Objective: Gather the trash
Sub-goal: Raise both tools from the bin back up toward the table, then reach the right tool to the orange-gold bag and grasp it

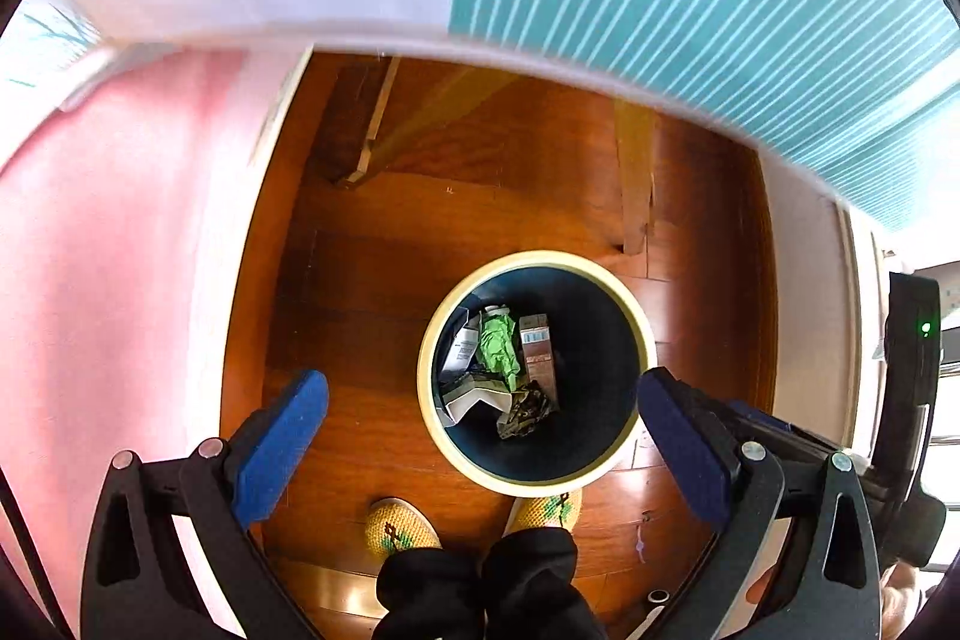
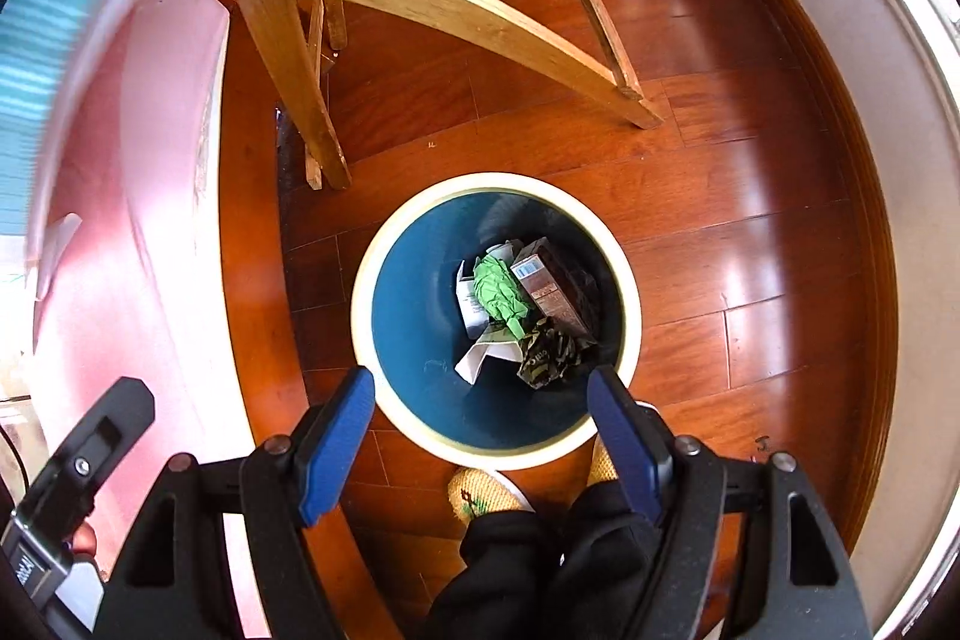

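trash (image 1: 503, 370) is lying at the bottom of the round bin (image 1: 648, 334), showing ahead of and between the wide-spread fingers of the left gripper (image 1: 483, 451). the right gripper (image 2: 483, 439) is also gaping wide and holding nothing, with the bin's near rim sitting between its fingertips.

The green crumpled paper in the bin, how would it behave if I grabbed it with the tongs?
The green crumpled paper looks loosely wadded, so it would probably squash and feel very light. It lies on a white carton beside a brown box, so lifting it may nudge them. Its creased folds should grip well, not slip.
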### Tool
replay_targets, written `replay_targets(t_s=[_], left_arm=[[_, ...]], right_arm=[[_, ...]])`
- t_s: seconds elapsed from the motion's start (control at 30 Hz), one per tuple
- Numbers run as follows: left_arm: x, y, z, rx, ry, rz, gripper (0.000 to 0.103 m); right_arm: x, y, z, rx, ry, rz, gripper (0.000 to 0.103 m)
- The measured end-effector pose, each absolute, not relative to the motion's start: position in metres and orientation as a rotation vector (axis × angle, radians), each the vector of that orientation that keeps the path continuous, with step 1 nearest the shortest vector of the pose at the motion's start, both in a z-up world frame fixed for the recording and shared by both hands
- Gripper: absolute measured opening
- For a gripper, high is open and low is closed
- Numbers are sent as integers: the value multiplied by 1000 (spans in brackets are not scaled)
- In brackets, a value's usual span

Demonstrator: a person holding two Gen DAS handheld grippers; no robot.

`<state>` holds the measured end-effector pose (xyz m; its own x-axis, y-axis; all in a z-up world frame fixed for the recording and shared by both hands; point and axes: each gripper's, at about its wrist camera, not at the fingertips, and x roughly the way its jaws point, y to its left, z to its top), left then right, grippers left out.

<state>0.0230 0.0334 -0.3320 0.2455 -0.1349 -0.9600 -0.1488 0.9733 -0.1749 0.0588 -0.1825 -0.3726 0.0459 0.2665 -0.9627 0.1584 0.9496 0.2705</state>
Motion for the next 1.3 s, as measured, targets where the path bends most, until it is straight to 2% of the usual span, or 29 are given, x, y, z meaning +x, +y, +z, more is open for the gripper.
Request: replay_targets(t_s=[0.27,0.93,1.13,1.3], left_arm=[[15,36,-246,-226,1231,-24,102],[-3,59,21,-162,895,-157,102],[-4,67,78,-141,780,-177,102],[0,62,112,-103,709,-200,101]], right_arm=[[45,-177,-291,340,1449,98,74],[28,-157,-16,262,1081,174,74],[33,-156,54,218,915,165,74],[41,-158,91,181,825,153,74]])
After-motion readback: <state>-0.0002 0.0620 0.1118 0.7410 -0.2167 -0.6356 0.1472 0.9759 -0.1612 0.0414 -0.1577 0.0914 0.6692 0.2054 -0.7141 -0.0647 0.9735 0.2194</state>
